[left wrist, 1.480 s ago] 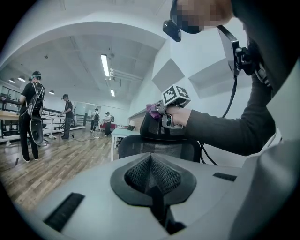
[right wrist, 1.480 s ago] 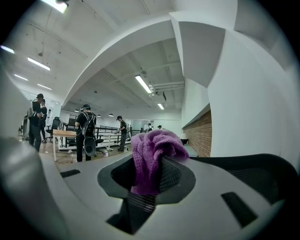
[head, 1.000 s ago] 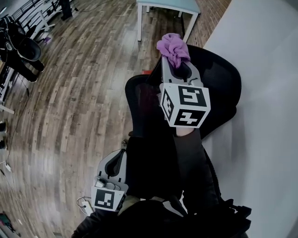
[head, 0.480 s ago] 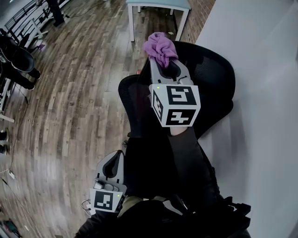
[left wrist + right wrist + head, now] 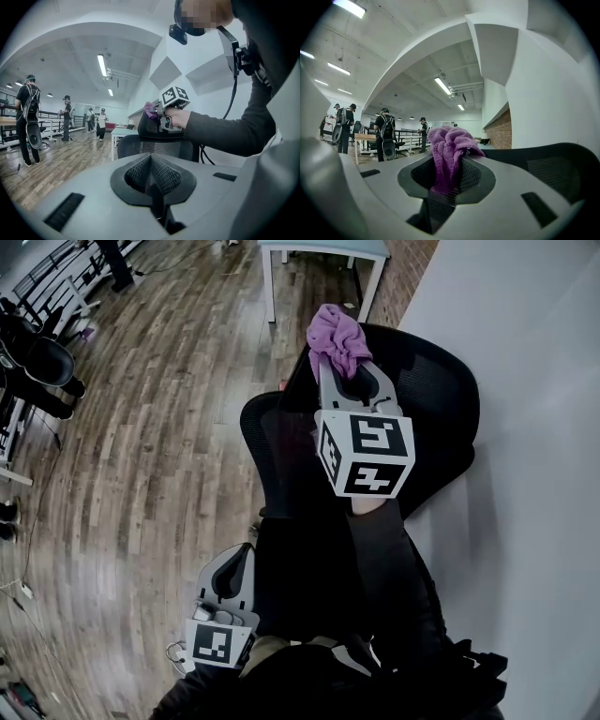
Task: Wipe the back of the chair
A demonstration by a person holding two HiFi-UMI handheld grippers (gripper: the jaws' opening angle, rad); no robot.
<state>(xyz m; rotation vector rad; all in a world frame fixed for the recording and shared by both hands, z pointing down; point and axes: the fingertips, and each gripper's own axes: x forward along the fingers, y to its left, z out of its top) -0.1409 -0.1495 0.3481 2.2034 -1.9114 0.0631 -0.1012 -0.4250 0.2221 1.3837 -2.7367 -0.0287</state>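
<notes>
Right gripper (image 5: 341, 367) clenched on the purple cloth (image 5: 336, 334): cloth is bunched, sticks out past the jaw tips, and 1 fold hangs down between the jaws. Right arm is stretched forward and up, dark sleeve (image 5: 380, 554) running from my chest to the grip, marker cube facing the head camera. Cloth sits over the top rim of the black mesh chair (image 5: 436, 399), right at it; can't tell from any view whether it touches the mesh. Chair back stands directly in front of me, close to the white wall (image 5: 534, 381) on my right, with 2 curved mesh sections visible from above. Left gripper (image 5: 242, 557) hangs low at my left side, well apart from the chair top, pointing forward over the wood floor (image 5: 131, 446); its jaws are pressed together with nothing between them. Left gripper view looks across at my right hand (image 5: 177, 117) wrapped round the other gripper's handle at chair-top height. Table (image 5: 323, 247) beyond the chair, several people (image 5: 26, 112) standing far back in the room
</notes>
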